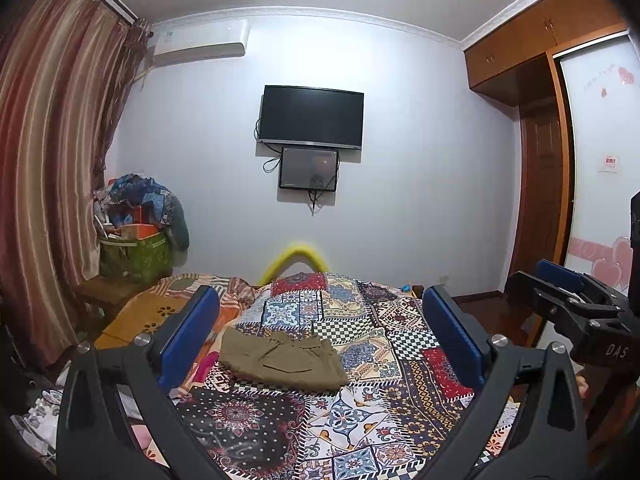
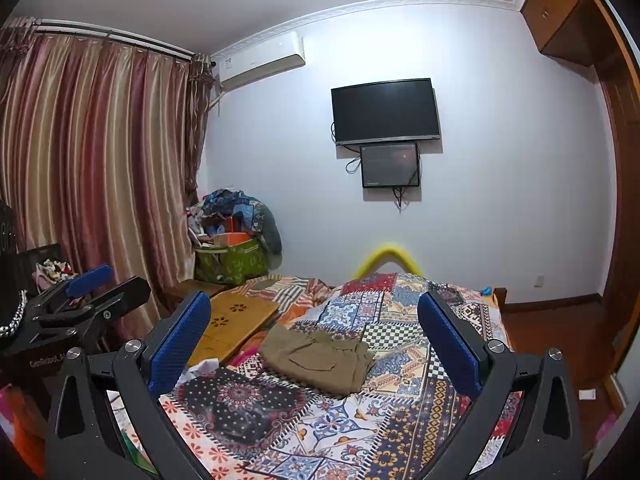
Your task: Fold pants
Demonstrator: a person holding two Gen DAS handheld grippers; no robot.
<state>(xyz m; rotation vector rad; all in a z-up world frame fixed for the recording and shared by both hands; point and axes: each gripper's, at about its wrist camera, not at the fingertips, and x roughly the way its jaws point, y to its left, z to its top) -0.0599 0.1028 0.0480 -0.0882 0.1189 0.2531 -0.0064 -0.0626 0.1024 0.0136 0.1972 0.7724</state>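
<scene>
A bed (image 1: 360,420) covered by a patchwork quilt (image 2: 360,432) fills the lower part of a bedroom with pale walls, striped curtains (image 2: 92,168) on the window side and a wooden wardrobe (image 1: 536,184) opposite. The pants (image 1: 282,360), olive and already folded into a compact rectangle, lie near the middle of the bed, long axis running across it from the curtain side toward the wardrobe side, a pocket facing up. A wooden lap table (image 2: 232,324) rests at the bed's curtain-side edge, near the pants but apart from them. A television (image 1: 311,117) hangs on the far wall above a smaller screen (image 1: 309,169). The left gripper (image 1: 320,344) and right gripper (image 2: 316,348) both hover above the bed with fingers spread wide, grasping nothing.
</scene>
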